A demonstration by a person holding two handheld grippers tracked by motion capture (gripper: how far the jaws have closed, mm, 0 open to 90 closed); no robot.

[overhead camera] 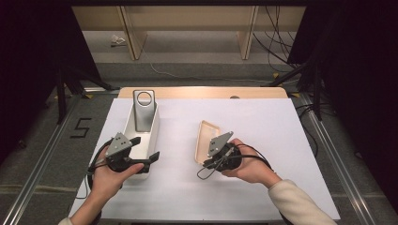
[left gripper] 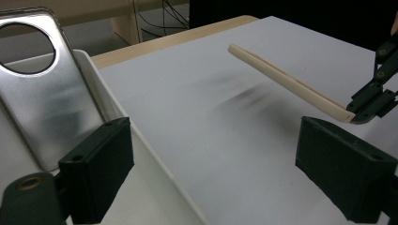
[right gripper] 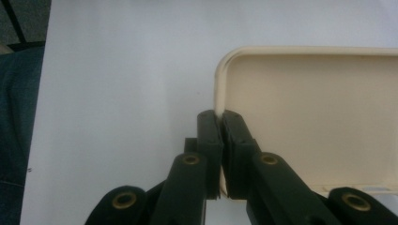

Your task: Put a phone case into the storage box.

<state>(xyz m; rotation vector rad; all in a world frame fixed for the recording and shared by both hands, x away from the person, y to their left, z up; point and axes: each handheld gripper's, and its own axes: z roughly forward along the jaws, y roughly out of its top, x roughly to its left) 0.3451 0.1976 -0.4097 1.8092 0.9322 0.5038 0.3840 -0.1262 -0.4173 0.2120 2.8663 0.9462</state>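
The right gripper [right gripper: 220, 140] has its jaws pressed together on the rim of a cream lid [right gripper: 319, 122], pinching one thin wall near a rounded corner. That edge grip looks chosen because the lid is shallow and flat: the rim is the one part narrow enough to clamp. In the left gripper view the lid [left gripper: 286, 79] hangs tilted, its far end raised clear of the table [left gripper: 225, 140], so it seems to be carried rather than resting.

The left gripper [overhead camera: 141, 154] has its jaws wide apart, gripping nothing. One jaw sits over the white tray [overhead camera: 150, 133] and the other outside the tray's right wall, straddling it. My guess is that it is there to steady the tray, or is simply waiting its turn.

A metal plate [overhead camera: 143, 110] with a round hole leans upright in the far end of the tray. The lid is held to the right of the tray, well apart from it, likely awaiting fitting onto it.
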